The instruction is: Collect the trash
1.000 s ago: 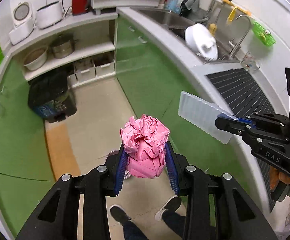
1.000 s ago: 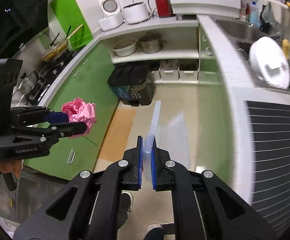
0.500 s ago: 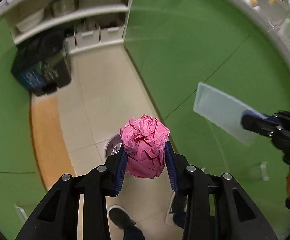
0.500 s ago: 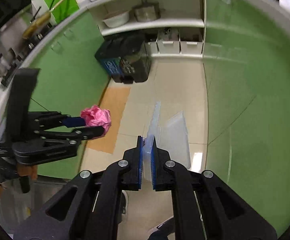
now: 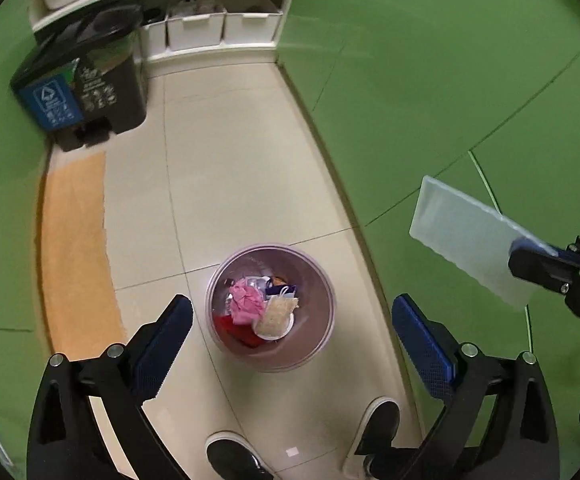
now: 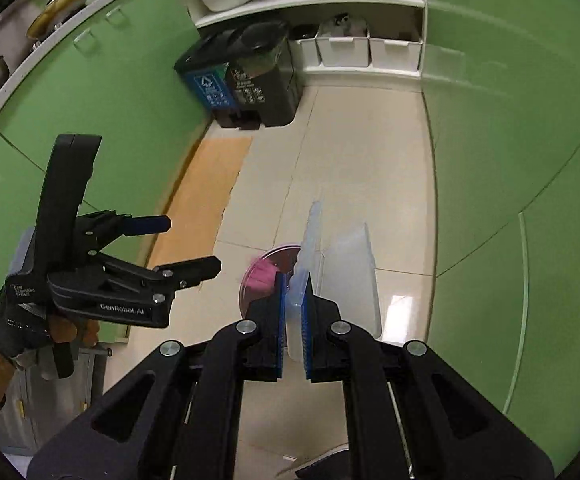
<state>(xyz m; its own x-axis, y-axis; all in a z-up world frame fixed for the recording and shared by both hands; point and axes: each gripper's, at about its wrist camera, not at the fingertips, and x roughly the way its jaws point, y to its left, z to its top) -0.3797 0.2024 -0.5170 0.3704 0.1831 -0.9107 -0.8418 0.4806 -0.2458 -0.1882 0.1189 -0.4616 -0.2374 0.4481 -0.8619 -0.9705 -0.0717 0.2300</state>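
A: Left gripper (image 5: 290,320) status?

B: Jaws spread wide, nothing between them. Half a second ago it was clenched on the pink paper (image 5: 245,299); now that wad lies in the bin (image 5: 270,356) straight below the gripper, on top of other rubbish. Drop done.

A: Sure it's the same wad?

B: Judging by colour and crumple, yes. In the right wrist view a pink patch shows in the bin (image 6: 250,276) just ahead of the right fingers, partly hidden.

A: Right gripper (image 6: 293,316)?

B: Clamped on the plastic lid (image 6: 309,248), held on edge, gripped near its lower end. In the left view the lid (image 5: 465,240) sits off to the right of the left gripper, above the floor and beside the bin, not over it.

A: So what's left?

B: One piece binned. I'd say the lid is next: swing the right gripper left until it's over the bin, then release. It's wide and stiff, may catch the rim or sit propped on the pile.
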